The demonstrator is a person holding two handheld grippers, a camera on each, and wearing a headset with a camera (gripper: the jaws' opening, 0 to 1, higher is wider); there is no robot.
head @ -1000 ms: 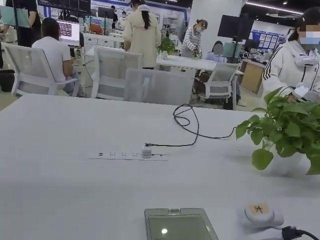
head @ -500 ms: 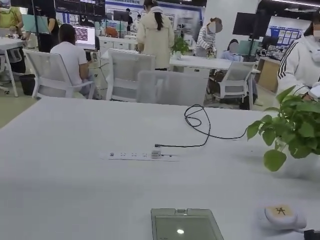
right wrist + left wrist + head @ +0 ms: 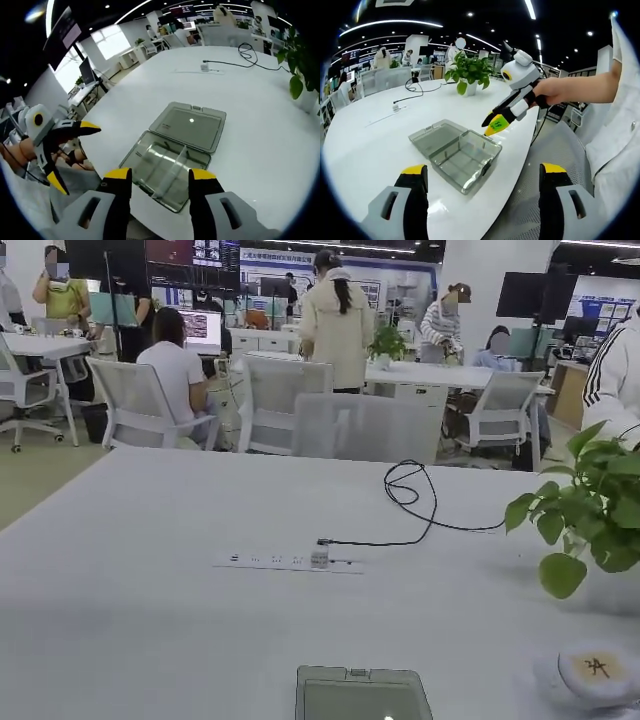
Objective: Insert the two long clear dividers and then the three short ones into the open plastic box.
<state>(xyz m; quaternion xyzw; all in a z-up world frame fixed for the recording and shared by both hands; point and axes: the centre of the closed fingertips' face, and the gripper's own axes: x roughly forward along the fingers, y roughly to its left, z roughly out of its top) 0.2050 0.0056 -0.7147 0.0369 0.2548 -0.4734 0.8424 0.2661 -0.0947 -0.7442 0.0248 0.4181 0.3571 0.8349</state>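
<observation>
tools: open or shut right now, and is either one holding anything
left tool: open, jaws wide apart, holding nothing
right tool: open, with a narrower gap, holding nothing

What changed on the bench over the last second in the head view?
Nothing on the table moved; only the headset camera swung left, sliding the scene right. The box lid, power strip, black cable and potted plant lie as before.

Power strip (image 3: 288,562) on white table (image 3: 120,610), black cable (image 3: 370,544) plugged in; potted plant (image 3: 590,515) far right.
</observation>
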